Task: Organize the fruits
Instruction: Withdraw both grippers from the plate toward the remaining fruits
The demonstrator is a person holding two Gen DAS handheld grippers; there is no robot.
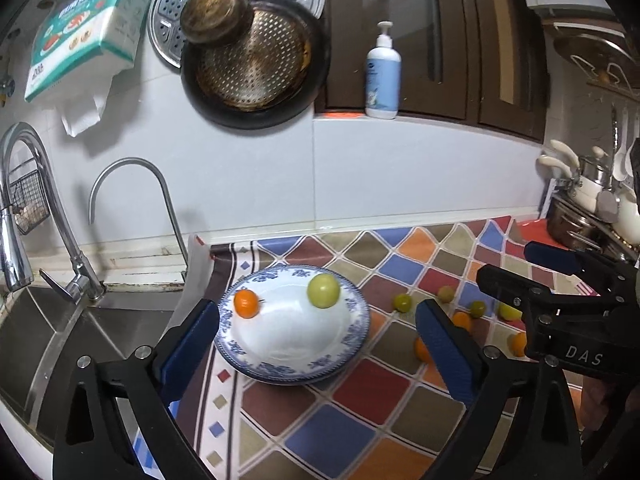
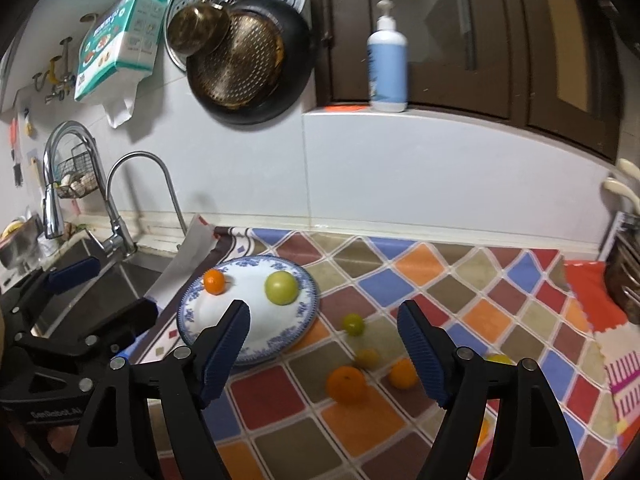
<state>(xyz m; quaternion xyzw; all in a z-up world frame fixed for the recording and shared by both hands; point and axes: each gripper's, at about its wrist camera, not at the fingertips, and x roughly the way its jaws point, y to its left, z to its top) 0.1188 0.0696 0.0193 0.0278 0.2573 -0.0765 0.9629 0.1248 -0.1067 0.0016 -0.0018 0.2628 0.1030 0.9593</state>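
Loose fruits (image 2: 346, 383) crowd the mat (image 2: 460, 280) right of the plate (image 2: 188, 320).

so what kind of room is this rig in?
A home kitchen, most likely: sink with faucet, pans hung on the tiled wall, fruit on a plate on the counter.

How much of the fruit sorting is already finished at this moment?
Done: a small orange and a large green fruit lie on the blue-patterned plate. In hand: nothing; the left gripper and right gripper are both open and empty. Left: several small orange and green fruits lie loose on the checkered mat.
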